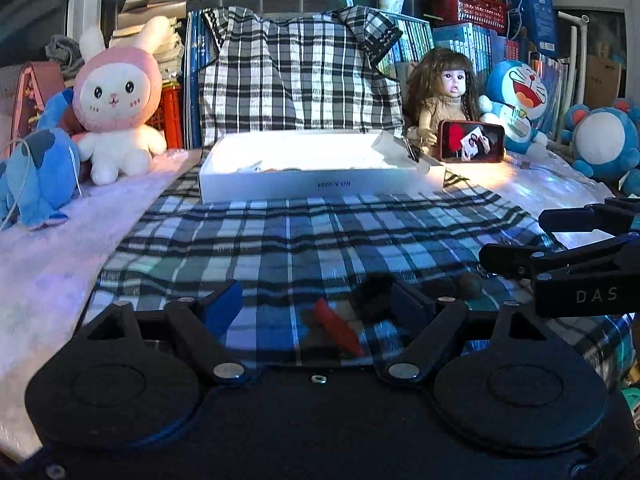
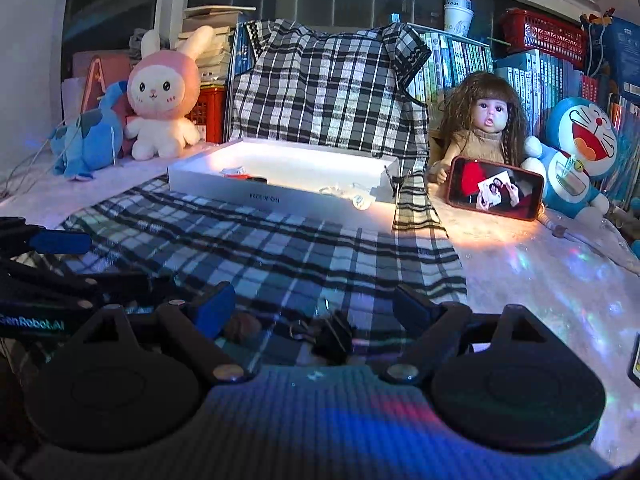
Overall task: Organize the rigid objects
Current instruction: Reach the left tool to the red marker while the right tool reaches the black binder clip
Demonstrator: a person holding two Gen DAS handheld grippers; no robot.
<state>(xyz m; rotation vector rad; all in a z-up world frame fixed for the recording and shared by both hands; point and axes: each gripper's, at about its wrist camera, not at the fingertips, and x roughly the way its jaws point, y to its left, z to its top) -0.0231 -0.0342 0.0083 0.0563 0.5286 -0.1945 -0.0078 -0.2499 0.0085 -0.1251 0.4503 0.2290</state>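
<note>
Left tool (image 1: 310, 306): hovering low, fingers apart, empty, red clip (image 1: 338, 330) lying between them on plaid cloth (image 1: 320, 236).
Right tool (image 2: 314, 306): fingers apart, straddling black clip (image 2: 334, 336).
Step, judged: picking. Next: closing, carrying to white box (image 1: 320, 188).

This is a lived-in room at home, likely a bedroom or a child's corner. Along the far side sit soft toys: a pink rabbit (image 1: 118, 100) on the left, a long-haired doll (image 1: 444, 96) and a blue cat toy (image 1: 516, 100) on the right. Behind them, rows of books (image 2: 460, 64) stand packed against a dark window, with a red basket (image 2: 544, 36) on top. A checked cloth (image 1: 300, 240) covers the near surface, and a phone (image 2: 496, 188) leans against the doll.
</note>
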